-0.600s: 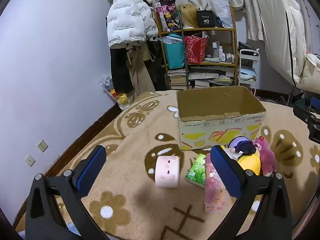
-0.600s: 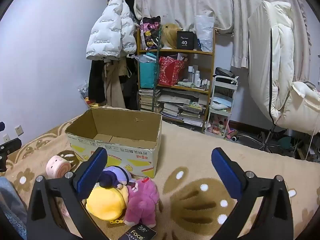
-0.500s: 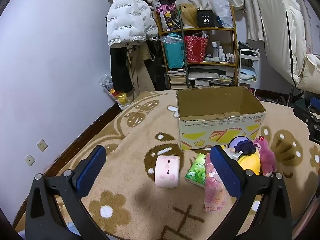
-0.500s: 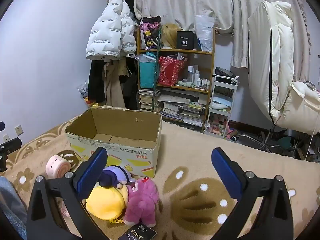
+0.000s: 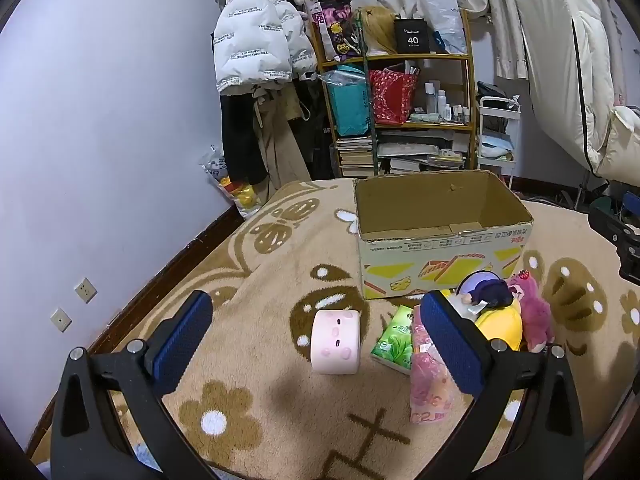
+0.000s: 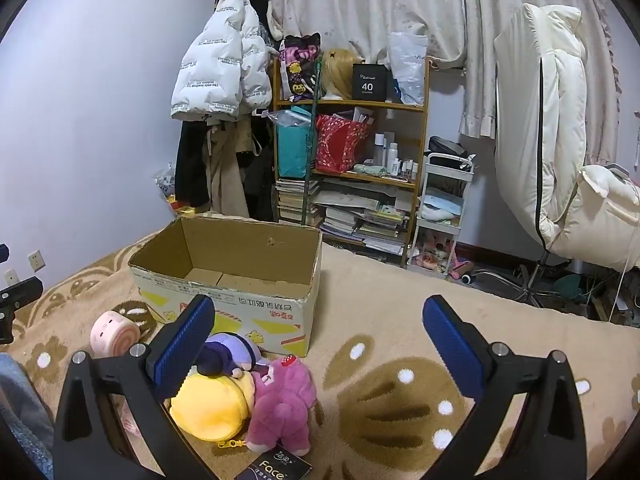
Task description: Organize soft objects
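An open cardboard box (image 5: 440, 256) (image 6: 240, 304) stands on the beige rug, with nothing visible inside. In front of it lie a pink roll-shaped plush (image 5: 336, 340) (image 6: 114, 334), a green tissue pack (image 5: 394, 340), a pink tissue pack (image 5: 430, 380), a yellow plush (image 5: 504, 324) (image 6: 212, 404), a purple-hatted doll (image 5: 486, 290) (image 6: 228, 354) and a magenta bear plush (image 5: 532, 316) (image 6: 286, 404). My left gripper (image 5: 316, 344) hovers open above the pink roll. Over the rug to the right of the plush pile, my right gripper (image 6: 316, 344) is open too, its left finger over the doll.
A black pack marked "Face" (image 6: 274, 470) lies at the near edge. Behind the box stand a cluttered shelf (image 6: 352, 168), hung coats (image 6: 224, 80), a white cart (image 6: 444, 208) and a draped chair (image 6: 560, 152). The wall (image 5: 100, 140) runs along the left.
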`<action>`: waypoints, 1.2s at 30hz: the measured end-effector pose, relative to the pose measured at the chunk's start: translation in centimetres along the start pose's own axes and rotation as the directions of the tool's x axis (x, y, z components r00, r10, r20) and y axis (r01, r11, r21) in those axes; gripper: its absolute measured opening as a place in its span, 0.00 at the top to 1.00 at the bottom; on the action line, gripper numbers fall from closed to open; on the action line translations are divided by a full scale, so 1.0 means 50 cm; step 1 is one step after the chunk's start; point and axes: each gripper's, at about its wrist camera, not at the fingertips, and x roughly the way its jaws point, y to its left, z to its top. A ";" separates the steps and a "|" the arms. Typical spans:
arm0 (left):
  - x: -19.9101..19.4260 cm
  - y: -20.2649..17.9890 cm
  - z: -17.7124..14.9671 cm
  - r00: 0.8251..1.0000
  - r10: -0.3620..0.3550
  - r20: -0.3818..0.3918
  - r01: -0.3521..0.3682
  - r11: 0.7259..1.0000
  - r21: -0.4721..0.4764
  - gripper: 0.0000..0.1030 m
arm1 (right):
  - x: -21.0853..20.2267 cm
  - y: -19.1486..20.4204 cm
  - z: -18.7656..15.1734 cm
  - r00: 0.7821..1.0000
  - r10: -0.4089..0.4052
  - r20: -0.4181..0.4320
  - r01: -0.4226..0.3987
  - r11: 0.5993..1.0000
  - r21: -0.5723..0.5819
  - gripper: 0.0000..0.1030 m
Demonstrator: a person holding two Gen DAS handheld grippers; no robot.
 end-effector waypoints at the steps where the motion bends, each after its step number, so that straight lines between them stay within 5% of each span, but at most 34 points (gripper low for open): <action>1: 0.000 0.000 0.000 1.000 0.001 0.000 -0.001 1.000 0.000 0.00 | 0.000 0.000 0.000 1.000 -0.001 0.000 0.001 1.000 0.000 0.00; 36: -0.004 -0.002 -0.004 1.000 0.002 0.002 -0.002 1.000 0.002 0.00 | 0.020 0.004 -0.026 1.000 0.003 -0.012 -0.003 1.000 -0.005 0.00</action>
